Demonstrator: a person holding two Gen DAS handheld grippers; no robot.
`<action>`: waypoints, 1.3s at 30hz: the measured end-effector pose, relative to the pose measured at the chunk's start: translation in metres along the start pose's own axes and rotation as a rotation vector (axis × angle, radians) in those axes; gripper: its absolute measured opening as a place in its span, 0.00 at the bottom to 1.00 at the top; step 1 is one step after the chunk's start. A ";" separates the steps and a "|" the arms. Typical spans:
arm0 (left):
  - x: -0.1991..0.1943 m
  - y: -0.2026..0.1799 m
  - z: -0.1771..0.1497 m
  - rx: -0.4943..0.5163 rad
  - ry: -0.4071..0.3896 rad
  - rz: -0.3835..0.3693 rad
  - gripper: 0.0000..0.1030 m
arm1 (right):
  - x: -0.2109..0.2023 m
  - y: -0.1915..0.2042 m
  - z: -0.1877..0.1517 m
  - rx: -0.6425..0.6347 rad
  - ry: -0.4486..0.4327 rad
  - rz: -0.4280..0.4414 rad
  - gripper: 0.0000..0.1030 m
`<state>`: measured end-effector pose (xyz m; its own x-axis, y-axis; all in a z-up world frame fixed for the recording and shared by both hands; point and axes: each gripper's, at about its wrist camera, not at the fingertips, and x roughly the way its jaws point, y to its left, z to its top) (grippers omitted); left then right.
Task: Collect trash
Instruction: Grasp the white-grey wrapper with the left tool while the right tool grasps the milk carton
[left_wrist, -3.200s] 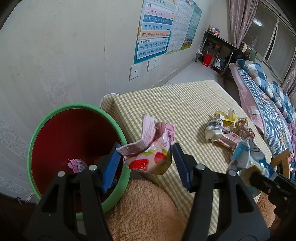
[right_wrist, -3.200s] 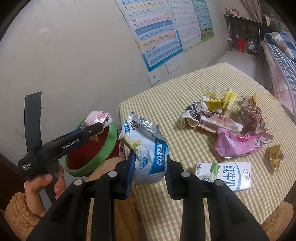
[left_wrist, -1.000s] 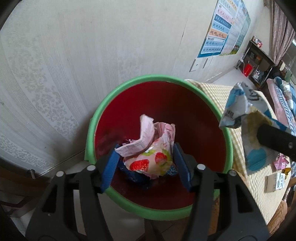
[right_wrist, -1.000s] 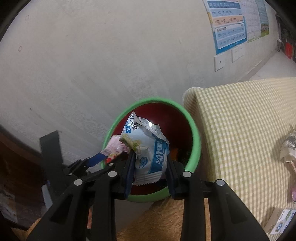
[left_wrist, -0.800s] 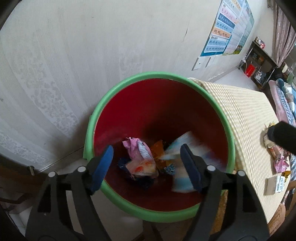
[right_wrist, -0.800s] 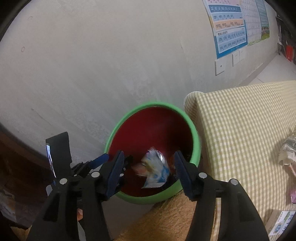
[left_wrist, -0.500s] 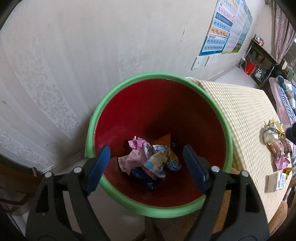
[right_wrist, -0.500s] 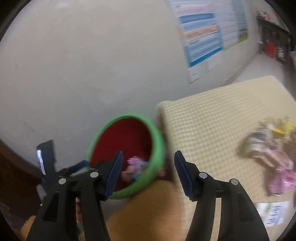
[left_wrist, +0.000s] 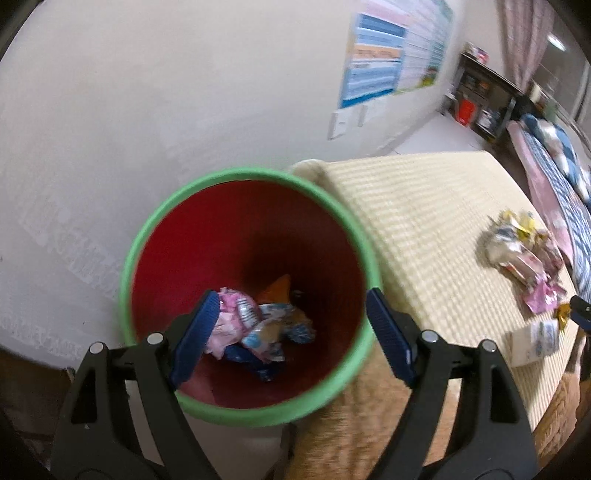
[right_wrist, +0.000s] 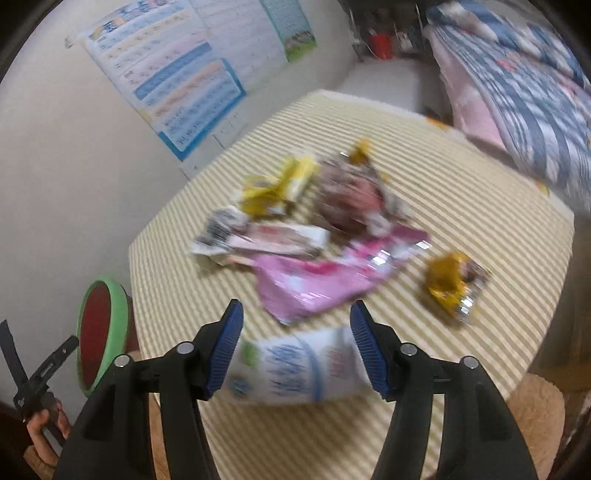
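Note:
A red bin with a green rim (left_wrist: 147, 236) stands beside the table, with several crumpled wrappers (left_wrist: 255, 328) lying at its bottom. My left gripper (left_wrist: 290, 306) hangs open over the bin, nothing between its fingers. My right gripper (right_wrist: 295, 314) is over the checked tablecloth (right_wrist: 461, 206), its jaws opening and empty. A white and blue milk carton (right_wrist: 291, 369) lies on the cloth just below the right gripper's fingers, not pressed by them. Beyond it lie a pink wrapper (right_wrist: 314, 277), a yellow wrapper (right_wrist: 450, 284) and a blurred pile of packets (right_wrist: 295, 206).
The bin (right_wrist: 101, 332) sits low at the table's left end against a pale wall. A hand (right_wrist: 44, 424) holds the left gripper there. A bed with a checked blanket (right_wrist: 535, 92) runs along the far right. A fuzzy tan seat (left_wrist: 369, 424) sits at the table's near edge.
Both grippers opened and dropped their wrappers into the bin. The right gripper then swung away from the bin to above the trash on the table. The left gripper drew back a little.

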<state>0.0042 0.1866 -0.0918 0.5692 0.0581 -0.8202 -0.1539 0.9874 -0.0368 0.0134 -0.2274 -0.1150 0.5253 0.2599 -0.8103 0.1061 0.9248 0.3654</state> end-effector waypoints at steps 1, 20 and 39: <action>0.000 -0.006 0.000 0.015 0.000 -0.007 0.76 | -0.002 -0.007 -0.001 -0.021 0.010 0.016 0.65; -0.005 -0.134 0.001 0.282 0.026 -0.109 0.76 | 0.061 0.064 -0.048 -0.900 0.464 0.106 0.85; 0.102 -0.258 0.041 0.377 0.122 -0.210 0.63 | -0.002 -0.009 -0.097 -0.122 0.244 0.152 0.59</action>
<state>0.1355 -0.0565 -0.1427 0.4540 -0.1443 -0.8792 0.2727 0.9619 -0.0170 -0.0704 -0.2096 -0.1617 0.3076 0.4435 -0.8418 -0.0679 0.8927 0.4455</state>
